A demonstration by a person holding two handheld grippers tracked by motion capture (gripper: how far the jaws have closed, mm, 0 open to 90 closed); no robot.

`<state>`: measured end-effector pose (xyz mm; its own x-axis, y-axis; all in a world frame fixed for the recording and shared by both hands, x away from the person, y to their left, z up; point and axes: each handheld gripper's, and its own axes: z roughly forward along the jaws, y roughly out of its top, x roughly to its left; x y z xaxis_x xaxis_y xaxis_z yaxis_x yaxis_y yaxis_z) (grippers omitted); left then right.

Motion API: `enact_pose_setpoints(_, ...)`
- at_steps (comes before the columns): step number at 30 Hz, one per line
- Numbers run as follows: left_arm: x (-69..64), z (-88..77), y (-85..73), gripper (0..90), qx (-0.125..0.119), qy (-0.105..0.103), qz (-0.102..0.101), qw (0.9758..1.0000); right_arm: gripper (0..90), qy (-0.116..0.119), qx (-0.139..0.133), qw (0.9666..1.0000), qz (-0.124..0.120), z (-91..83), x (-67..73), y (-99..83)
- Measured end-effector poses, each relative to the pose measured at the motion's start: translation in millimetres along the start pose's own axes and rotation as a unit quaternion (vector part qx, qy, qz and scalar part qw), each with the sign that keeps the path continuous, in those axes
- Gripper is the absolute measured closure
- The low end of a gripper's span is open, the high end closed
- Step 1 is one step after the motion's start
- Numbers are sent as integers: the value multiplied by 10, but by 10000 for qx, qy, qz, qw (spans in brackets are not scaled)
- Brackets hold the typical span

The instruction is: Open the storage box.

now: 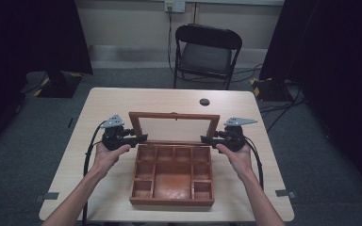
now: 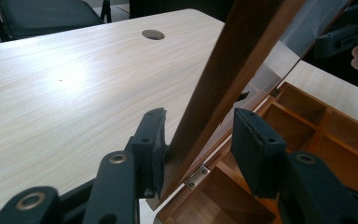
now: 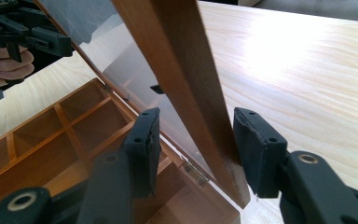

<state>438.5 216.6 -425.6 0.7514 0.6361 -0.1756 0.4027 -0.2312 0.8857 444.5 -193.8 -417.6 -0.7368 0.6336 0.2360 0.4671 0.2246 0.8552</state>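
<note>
A pale wood-grain tabletop [image 1: 122,101] with a round cable hole [image 1: 204,101] at its far edge stands on grey carpet; a black folding chair [image 1: 206,52] waits beyond. The compartmented wooden box [image 1: 172,176] sits at centre, its glazed lid [image 1: 174,127] raised. The left claw [image 1: 141,138] and right claw [image 1: 206,139] straddle the lid's side rails, each with a gap on one side.

i'm at a pale wood-grain table [image 1: 122,101] with a round cable hole [image 1: 204,101] near its far edge, bright light glaring off the top. beyond it stands a black folding chair [image 1: 207,52] against a cream wall [image 1: 122,21], a socket [image 1: 175,5] above with cords dropping down. grey carpet [image 1: 42,127] all round, dark curtains [image 1: 33,33] either side, cables [image 1: 283,108] trailing at right.
</note>
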Motion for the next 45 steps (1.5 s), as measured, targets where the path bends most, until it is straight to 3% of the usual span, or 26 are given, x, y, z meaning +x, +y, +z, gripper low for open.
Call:
enact_pose_setpoints(7,17,24,-9,565,-23,71,-3,10000,493,-114,83,9999,-35,22,-29,-16)
enact_pose_setpoints(23,59,69,-32,580,-114,121,-154,9997,524,-84,18,10000,-39,63,-80,-33)
enact_pose_setpoints(30,88,109,-65,583,64,107,-159,9998,551,-94,-23,9999,-29,75,-95,-37)
enact_pose_setpoints(45,144,149,-82,608,20,156,-243,9996,579,-194,-86,9998,-7,120,-142,-43)
